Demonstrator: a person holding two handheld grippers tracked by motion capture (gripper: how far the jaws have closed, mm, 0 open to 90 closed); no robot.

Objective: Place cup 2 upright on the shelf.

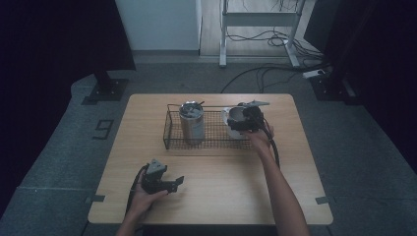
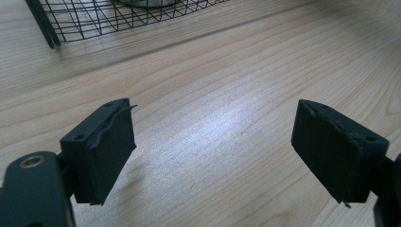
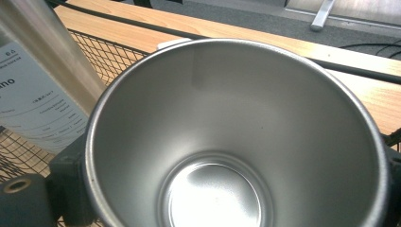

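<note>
My right gripper (image 1: pixel 242 121) is shut on a steel cup (image 1: pixel 234 116) at the right end of a black wire basket (image 1: pixel 216 143). In the right gripper view the cup's empty, shiny inside (image 3: pixel 236 118) faces the camera, with a black jaw at each side of it. I cannot tell whether the cup rests on the mesh. A tall steel tumbler (image 1: pixel 191 123) stands upright in the basket's left half, just left of the cup (image 3: pixel 38 85). My left gripper (image 1: pixel 176 183) lies low near the table's front left, its jaws wide open over bare wood (image 2: pixel 213 142).
The wooden table (image 1: pixel 211 191) has free room in front of the basket. The basket's near corner (image 2: pixel 71 23) lies ahead of the left gripper. Around the table are grey floor, a stand base and cables at the back.
</note>
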